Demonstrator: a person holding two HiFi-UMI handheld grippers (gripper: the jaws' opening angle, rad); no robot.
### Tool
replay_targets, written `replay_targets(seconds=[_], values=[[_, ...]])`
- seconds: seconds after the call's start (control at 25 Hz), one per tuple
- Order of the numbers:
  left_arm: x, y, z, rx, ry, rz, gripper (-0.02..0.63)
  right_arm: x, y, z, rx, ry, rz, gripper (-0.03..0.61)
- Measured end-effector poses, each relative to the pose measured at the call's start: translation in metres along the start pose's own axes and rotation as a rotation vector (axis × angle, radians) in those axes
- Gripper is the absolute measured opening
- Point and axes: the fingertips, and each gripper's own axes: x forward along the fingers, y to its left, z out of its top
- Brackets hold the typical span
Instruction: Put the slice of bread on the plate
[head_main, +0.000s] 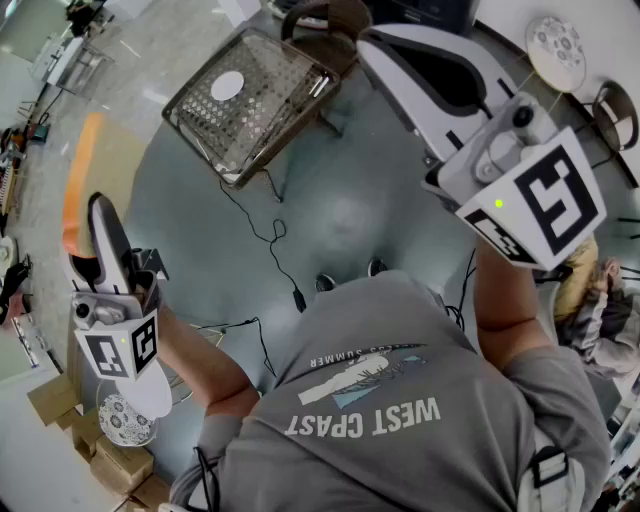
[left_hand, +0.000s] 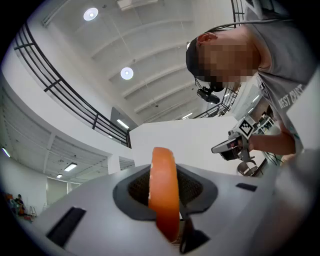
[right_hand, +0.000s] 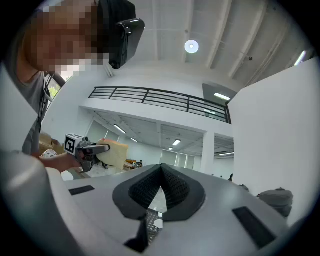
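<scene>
My left gripper (head_main: 92, 218) is raised at the left of the head view, shut on a slice of bread (head_main: 76, 190) that shows its orange-brown crust. In the left gripper view the bread (left_hand: 165, 192) stands edge-on between the pads. The right gripper view shows that gripper from afar with the pale face of the slice (right_hand: 116, 151). My right gripper (head_main: 400, 60) is held high at the upper right, its jaws (right_hand: 161, 186) shut with nothing between them. A patterned plate (head_main: 555, 45) lies on a white table at the top right. A second patterned plate (head_main: 125, 420) sits at the bottom left.
A wire rack (head_main: 250, 100) on thin legs stands ahead on the grey floor, with a black cable (head_main: 265, 240) trailing from it. Cardboard boxes (head_main: 110, 465) are stacked at the lower left. A round-framed chair (head_main: 615, 115) stands at the right edge.
</scene>
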Motion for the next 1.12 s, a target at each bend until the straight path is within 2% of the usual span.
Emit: replay_targets(seconds=[0.6,0.84,1.12], values=[[0.002,-0.004,-0.004,-0.006,0.004,-0.010,0.097,0.000,-0.003,-0.003,0.013,-0.001,-0.011,0.006],[0.003,-0.007,0.001,0.002,0.018,-0.009,0.096,0.001,0.002,-0.002,0.043,-0.006,0.032,0.008],[0.031,-0.033,0.004,0.012,0.037,-0.003,0.096,-0.018,-0.032,-0.003,0.059,-0.022,0.036,0.008]])
